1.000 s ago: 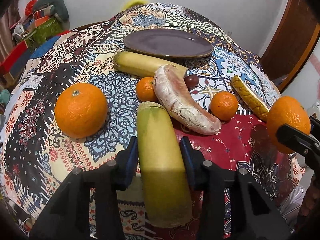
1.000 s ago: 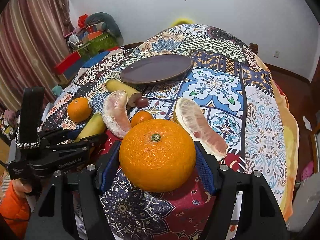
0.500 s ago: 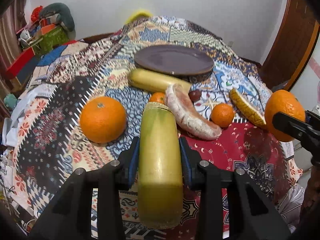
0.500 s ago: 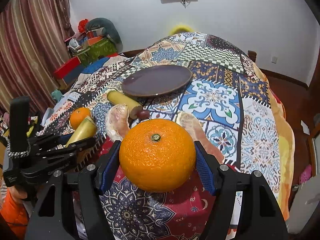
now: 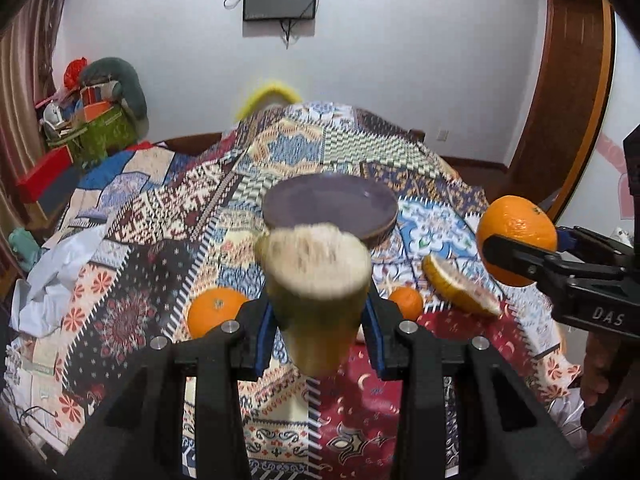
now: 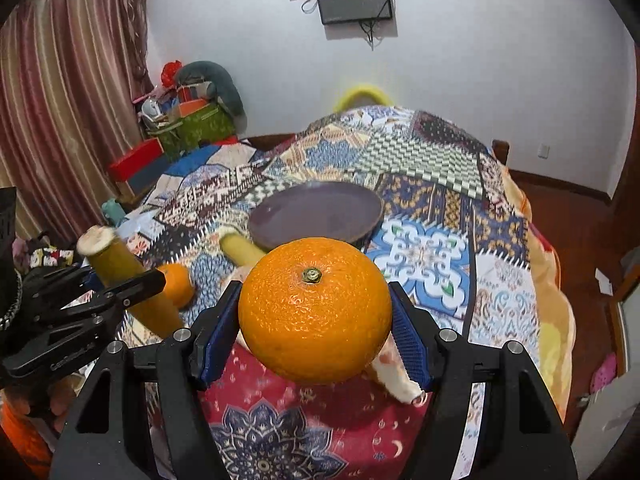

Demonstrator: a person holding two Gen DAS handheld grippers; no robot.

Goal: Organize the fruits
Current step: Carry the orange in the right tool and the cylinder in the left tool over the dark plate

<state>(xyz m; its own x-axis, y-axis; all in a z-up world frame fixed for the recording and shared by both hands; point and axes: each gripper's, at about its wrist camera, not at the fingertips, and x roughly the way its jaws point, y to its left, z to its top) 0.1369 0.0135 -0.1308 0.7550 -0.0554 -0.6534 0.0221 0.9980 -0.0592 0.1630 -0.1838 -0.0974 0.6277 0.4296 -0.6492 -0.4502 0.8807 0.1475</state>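
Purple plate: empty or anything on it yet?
Empty. Both wrist views show the purple plate bare; the large orange sits in the right tool, the sugarcane piece in the left tool.

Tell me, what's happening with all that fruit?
A person is tidying fruit with two tongs. The left tongs grip a yellow-green stalk, lifted and tilted above the patterned cloth. The right tongs grip a big orange, also off the cloth. The purple plate ahead has nothing on it yet. Another stalk piece, smaller oranges and a peeled pomelo wedge lie on the cloth.
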